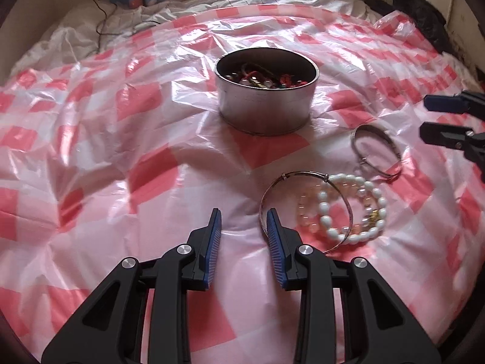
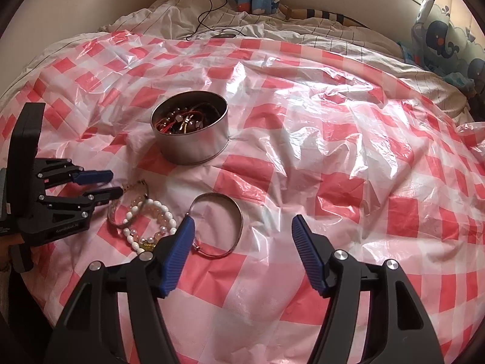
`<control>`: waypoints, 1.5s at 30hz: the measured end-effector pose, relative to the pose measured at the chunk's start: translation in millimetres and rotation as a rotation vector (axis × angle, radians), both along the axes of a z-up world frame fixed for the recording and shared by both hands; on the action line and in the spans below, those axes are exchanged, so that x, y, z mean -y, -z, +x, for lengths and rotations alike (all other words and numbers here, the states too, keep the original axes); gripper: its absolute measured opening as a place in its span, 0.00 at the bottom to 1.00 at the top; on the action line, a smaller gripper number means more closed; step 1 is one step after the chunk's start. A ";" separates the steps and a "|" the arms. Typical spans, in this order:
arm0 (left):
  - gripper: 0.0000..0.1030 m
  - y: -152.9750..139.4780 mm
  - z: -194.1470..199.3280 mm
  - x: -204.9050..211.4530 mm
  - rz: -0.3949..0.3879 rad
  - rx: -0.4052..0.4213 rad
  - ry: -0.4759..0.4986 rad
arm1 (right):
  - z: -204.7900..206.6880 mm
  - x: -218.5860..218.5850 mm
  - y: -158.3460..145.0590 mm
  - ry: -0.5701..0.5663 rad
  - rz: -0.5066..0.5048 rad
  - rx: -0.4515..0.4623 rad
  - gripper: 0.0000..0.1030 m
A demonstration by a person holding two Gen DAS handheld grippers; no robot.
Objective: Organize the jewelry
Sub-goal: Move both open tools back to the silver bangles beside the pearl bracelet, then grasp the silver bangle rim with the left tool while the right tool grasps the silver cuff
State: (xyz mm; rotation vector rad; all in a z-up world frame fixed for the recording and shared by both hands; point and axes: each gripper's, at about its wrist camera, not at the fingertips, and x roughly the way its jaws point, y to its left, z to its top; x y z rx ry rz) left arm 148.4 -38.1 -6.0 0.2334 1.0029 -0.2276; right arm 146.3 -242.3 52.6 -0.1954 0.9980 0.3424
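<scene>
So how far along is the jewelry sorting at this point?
Partly done. The metal tin already holds tangled jewelry. Nothing is in hand: the left gripper and right gripper are both open and empty. Left out: the silver bangle, white bead bracelet and thin wire bangle.

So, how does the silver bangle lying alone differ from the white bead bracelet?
The silver bangle is one plain metal band, while the white bead bracelet is a string of oval beads. The bangle lies apart on the checked plastic sheet; the bead bracelet overlaps a thin wire bangle and pale pink beads. Both lie flat, outside the tin.
</scene>
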 end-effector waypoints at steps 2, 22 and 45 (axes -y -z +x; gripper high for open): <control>0.29 -1.4 0.0 -4.1 0.040 0.019 -0.016 | -0.5 -4.0 5.4 -0.016 -0.027 -0.006 0.63; 0.22 5.9 5.5 -21.9 -0.284 -0.092 0.025 | 19.3 -18.3 46.4 -0.003 -0.044 -0.039 0.43; 0.03 1.1 16.3 -30.9 -0.300 -0.085 -0.011 | 23.4 -21.4 44.7 0.001 0.019 -0.070 0.02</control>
